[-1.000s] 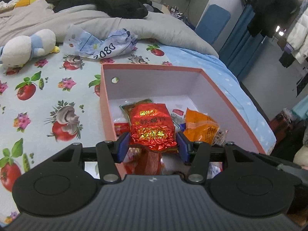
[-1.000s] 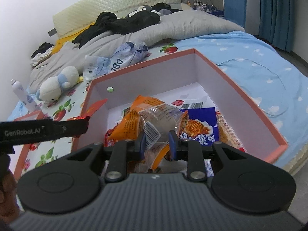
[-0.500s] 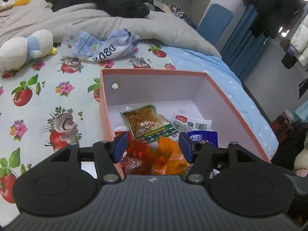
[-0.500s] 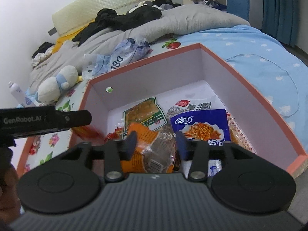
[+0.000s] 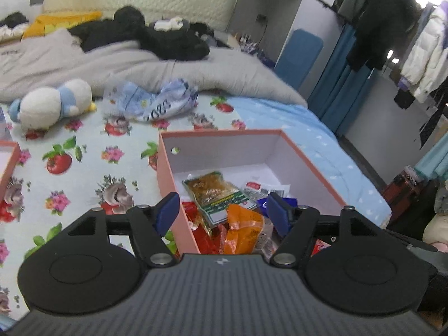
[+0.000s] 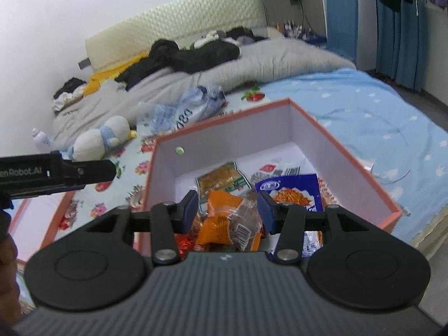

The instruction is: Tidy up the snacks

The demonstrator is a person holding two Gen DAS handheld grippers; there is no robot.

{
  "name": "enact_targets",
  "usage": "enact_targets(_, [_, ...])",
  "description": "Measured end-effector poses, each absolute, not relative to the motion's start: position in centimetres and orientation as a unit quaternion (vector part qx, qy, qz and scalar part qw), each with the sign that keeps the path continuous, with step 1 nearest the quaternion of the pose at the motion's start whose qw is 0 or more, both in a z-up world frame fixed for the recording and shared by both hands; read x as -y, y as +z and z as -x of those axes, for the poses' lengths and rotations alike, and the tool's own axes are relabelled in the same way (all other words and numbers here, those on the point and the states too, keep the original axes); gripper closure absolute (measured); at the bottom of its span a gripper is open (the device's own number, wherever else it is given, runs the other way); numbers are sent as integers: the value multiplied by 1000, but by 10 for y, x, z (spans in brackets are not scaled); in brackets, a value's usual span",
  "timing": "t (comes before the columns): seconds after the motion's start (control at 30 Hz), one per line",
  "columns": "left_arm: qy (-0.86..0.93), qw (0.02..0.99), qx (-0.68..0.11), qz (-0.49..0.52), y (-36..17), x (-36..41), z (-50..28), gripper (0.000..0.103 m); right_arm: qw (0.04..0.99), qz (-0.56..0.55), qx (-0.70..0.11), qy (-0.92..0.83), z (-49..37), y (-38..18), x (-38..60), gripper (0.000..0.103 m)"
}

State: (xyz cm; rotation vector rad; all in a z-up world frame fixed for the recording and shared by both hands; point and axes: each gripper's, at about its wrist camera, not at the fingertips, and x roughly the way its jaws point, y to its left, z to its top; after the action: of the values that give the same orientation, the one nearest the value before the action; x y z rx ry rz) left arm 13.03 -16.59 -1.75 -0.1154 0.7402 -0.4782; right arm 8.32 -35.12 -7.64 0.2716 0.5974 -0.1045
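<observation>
I hold both grippers above the pink box [image 5: 305, 154] where the snack packets [image 6: 224, 215] lie heaped, my left gripper [image 5: 222, 210] opening on nothing and my right gripper [image 6: 225, 211] parted and, seemingly, empty, free to fetch more.

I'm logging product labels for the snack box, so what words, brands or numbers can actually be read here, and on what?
"enRobot.AI", its start cut off by the frame edge: white lettering on the side of the left gripper.
"080", seen upside down and blurred: on the crumpled plastic bag on the bed.
Blue snack packet: a white oval logo, too blurred to read.
Green-edged packet, orange packet with barcode: print too small to read.
</observation>
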Motion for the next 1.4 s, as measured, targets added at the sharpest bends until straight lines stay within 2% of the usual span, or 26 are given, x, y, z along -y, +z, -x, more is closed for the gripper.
enact_targets(0.5, [-250, 913, -321, 37, 20, 128, -45, 30, 957, -142, -245, -64, -3, -41, 325, 54])
enact_targets(0.87, [-251, 908, -332, 39, 4, 101, -7, 30, 957, -128, -245, -91, 42, -52, 308, 54])
enact_targets(1.4, [-261, 905, -336, 34, -6, 95, 6, 30, 955, -129, -246, -105, 50, -62, 306, 54])
